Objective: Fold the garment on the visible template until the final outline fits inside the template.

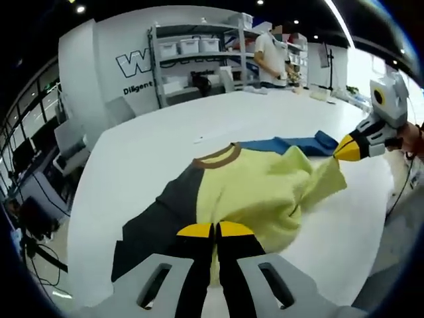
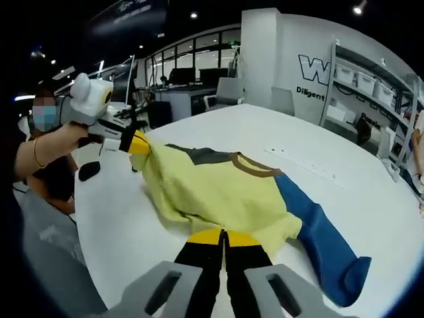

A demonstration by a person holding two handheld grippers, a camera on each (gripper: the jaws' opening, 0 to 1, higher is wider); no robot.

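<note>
Garment: long-sleeved top, yellow body, brown collar, one grey sleeve, one blue sleeve. Location: white table, lying mostly flat, its hem edge bunched and raised.

Progress: judged early. Both sleeves lie spread outward, no finished fold shows, and no template outline can be made out on the tabletop, so fit cannot be checked. Sleeve folds and body folds appear to remain.

Tools: left gripper, jaws closed together on the yellow fabric at the near hem, close by the grey sleeve. Right gripper, jaws likewise pinched on the yellow hem, near the blue sleeve. In the left gripper view the right gripper sits at far right, its yellow tip touching the bunched hem corner.

Also present: shelving and a standing person beyond the table.
</note>
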